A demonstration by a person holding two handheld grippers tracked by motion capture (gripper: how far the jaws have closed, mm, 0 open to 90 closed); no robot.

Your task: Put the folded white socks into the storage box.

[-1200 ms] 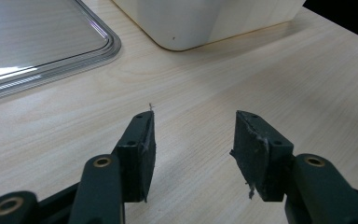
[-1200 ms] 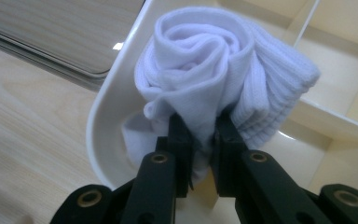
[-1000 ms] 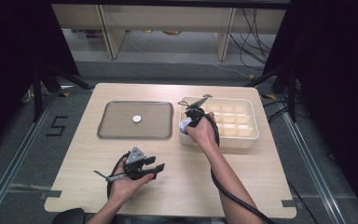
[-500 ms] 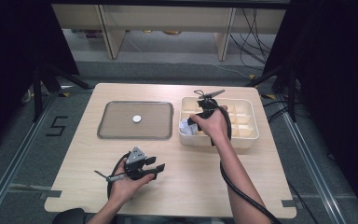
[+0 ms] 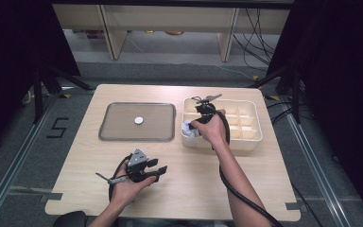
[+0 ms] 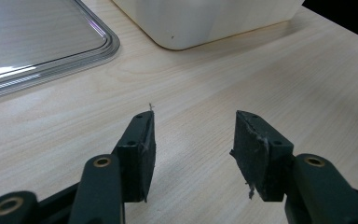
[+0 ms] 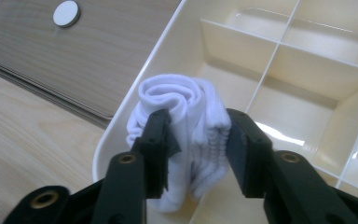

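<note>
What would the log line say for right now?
right gripper: jaws just closing, shut on rolled white sock | place: corner cell of divider box | left gripper: open, nothing between

The right gripper (image 5: 192, 126) now sits over the near-left corner compartment of the divided box (image 5: 250, 142), at about 9 o'clock on the box, where a second ago it hovered at the box's left wall and half a second ago reached a little further in, toward 3 o'clock. Its jaws have just been closing, and in the right gripper view they press on both sides of the rolled white sock (image 7: 182, 126) (standing on end in that compartment). The person's right forearm angles back toward 6 o'clock.
</note>
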